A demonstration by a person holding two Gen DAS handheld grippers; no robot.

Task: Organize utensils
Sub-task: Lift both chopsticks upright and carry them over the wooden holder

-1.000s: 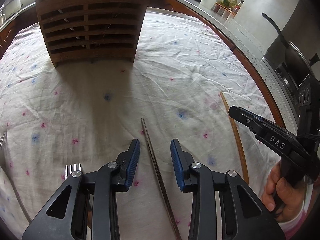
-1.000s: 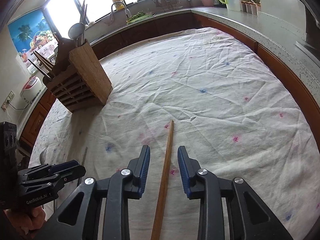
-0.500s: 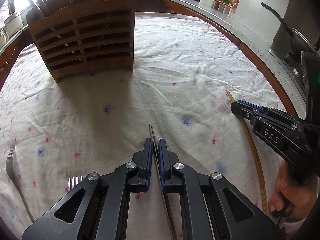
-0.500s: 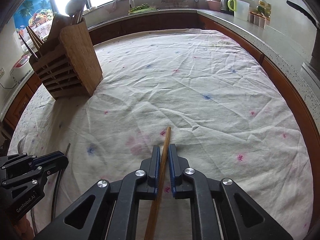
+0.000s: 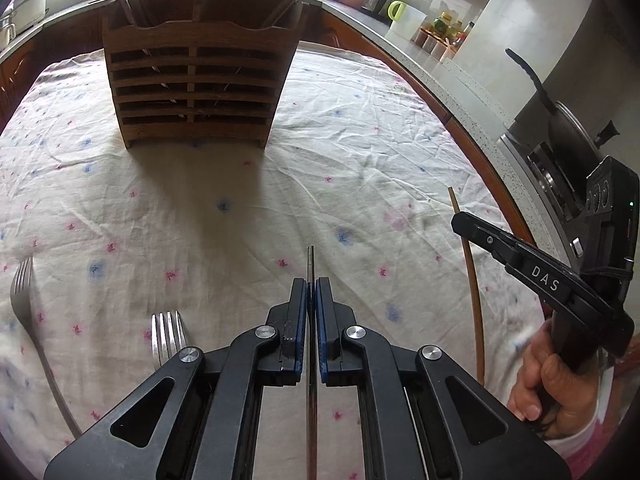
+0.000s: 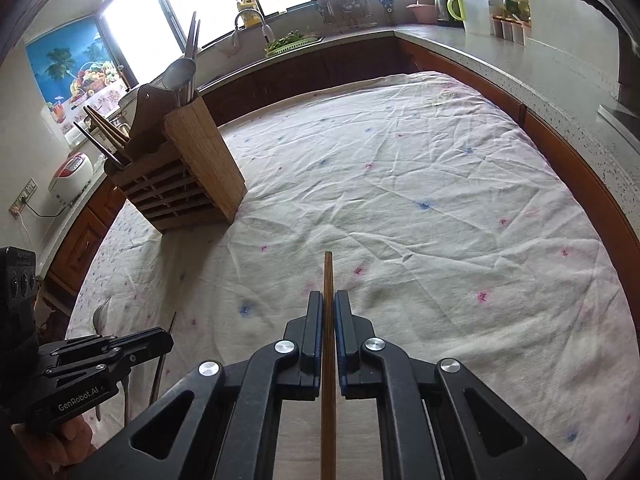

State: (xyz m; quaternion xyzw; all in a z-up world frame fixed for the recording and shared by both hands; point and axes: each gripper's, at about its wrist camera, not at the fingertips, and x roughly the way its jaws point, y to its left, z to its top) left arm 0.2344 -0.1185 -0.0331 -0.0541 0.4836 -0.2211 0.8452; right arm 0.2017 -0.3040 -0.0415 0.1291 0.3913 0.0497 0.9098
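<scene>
- The left gripper [image 5: 311, 292] is clenched on a dark metal chopstick [image 5: 310, 264], held over the tablecloth [image 5: 360, 140].
- The right gripper [image 6: 328, 304] clamps a wooden chopstick [image 6: 328, 276].
- The wooden utensil holder [image 5: 192, 88] stands farther back; two forks [image 5: 168, 336] lie left.

Wood, steel and creased cotton before us.
We see a slatted wooden caddy [image 5: 192, 84], shiny metal forks [image 5: 168, 336], matt wrinkled tablecloth [image 6: 400, 184].
</scene>
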